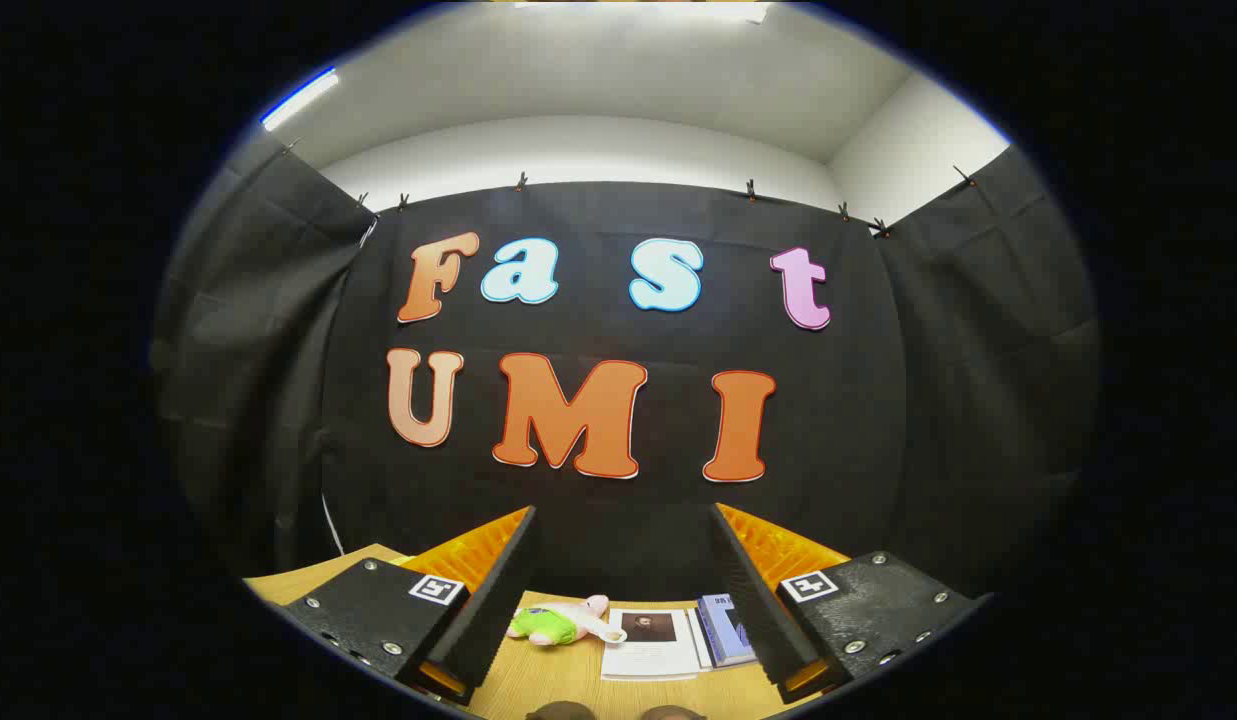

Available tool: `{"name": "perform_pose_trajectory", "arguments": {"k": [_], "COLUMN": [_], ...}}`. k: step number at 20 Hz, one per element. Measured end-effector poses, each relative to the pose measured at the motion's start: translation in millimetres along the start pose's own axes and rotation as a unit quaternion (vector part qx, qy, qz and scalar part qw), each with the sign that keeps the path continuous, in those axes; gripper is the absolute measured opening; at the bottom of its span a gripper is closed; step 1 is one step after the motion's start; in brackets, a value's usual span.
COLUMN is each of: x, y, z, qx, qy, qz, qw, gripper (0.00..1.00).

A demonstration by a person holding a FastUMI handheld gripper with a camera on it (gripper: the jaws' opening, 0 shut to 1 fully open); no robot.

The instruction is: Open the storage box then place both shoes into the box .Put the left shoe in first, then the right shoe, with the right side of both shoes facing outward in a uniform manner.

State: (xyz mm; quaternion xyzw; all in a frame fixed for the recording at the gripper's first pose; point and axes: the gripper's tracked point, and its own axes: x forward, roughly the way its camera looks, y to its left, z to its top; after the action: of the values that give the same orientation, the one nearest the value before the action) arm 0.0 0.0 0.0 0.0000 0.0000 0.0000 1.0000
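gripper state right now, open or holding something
gripper: open, fingers spread wide with nothing between them, raised above the table, with a plush toy beyond them.

A pale wooden tabletop (568, 680) carries a pink plush toy in green clothing (558, 622), a white printed sheet with a dark portrait (650, 645), and a blue-covered book (723, 628).

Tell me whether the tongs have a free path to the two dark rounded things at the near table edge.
Probably yes: the tongs stand open, holding nothing, and the two dark rounded things lie between the fingers with nothing in between.
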Motion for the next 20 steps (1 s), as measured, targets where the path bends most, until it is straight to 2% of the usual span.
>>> {"name": "perform_pose_trajectory", "arguments": {"k": [16, 20], "x": [8.2, 8.7], "y": [19.2, 34.4], "z": [-20.2, -30.5], "qx": [0.012, 0.017], "qy": [0.048, 0.066], "qz": [0.024, 0.046], "qw": [0.998, 0.997], "gripper": [0.99, 0.99]}}
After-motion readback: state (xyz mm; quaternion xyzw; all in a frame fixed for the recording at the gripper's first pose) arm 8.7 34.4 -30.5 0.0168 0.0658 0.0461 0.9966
